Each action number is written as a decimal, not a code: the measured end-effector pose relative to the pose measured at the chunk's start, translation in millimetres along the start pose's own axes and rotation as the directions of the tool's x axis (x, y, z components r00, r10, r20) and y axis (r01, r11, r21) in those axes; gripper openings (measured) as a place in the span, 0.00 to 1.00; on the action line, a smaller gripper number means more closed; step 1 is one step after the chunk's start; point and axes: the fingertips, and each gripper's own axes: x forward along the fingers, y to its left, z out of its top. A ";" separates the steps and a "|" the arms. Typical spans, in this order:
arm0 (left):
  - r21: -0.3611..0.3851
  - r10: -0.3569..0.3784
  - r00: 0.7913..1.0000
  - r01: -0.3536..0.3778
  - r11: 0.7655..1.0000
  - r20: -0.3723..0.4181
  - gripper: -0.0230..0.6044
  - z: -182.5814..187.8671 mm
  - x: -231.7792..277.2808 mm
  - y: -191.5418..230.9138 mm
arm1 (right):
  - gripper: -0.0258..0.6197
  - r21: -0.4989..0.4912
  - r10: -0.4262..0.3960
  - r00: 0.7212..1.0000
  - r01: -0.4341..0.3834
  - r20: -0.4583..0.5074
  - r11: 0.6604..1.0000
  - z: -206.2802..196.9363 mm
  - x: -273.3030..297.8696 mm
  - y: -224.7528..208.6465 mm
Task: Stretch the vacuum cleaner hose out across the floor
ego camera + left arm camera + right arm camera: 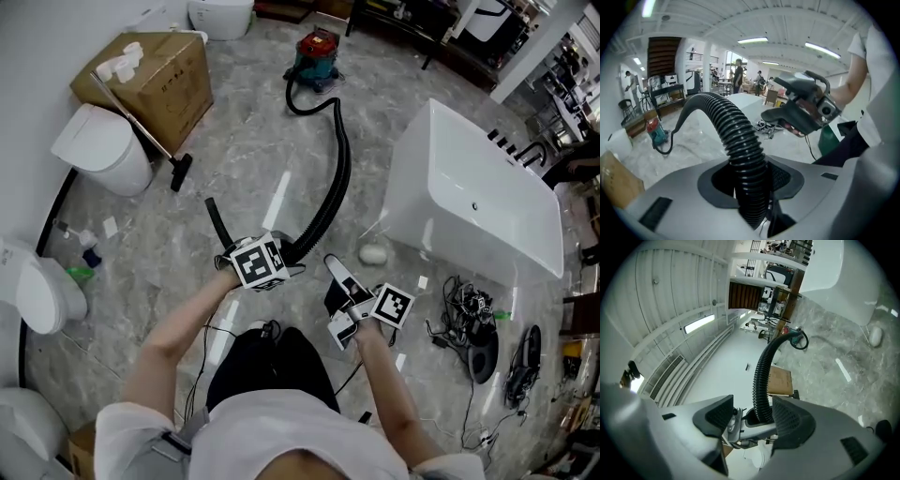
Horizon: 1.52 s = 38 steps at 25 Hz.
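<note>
Hose (336, 173), judged light and springy, is pinched near its free end by the left tool (750, 183); the right tool (749, 414) is held spread, empty.

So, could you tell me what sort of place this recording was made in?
Probably a bathroom-fixture showroom or warehouse: a freestanding white bathtub stands on the stone-look floor, several toilets sit along the left side, and a cardboard box stands beside them.
</note>
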 end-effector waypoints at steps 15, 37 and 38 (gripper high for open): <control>0.507 0.252 0.921 -0.072 0.859 -0.298 0.29 -36.7 -1.2 -20.7 | 0.51 0.199 -0.137 0.986 0.116 0.092 0.973 -17.0 21.7 -44.6; 0.194 0.231 0.973 -0.221 0.956 -0.027 0.57 -26.2 -34.6 -33.4 | 0.27 0.566 -0.136 0.967 -0.010 0.214 0.824 -7.0 2.5 -79.4; 0.170 0.254 0.967 -0.249 0.953 -0.006 0.60 -24.0 -41.3 -29.4 | 0.27 0.573 -0.131 0.968 -0.017 0.216 0.819 -7.3 4.2 -78.0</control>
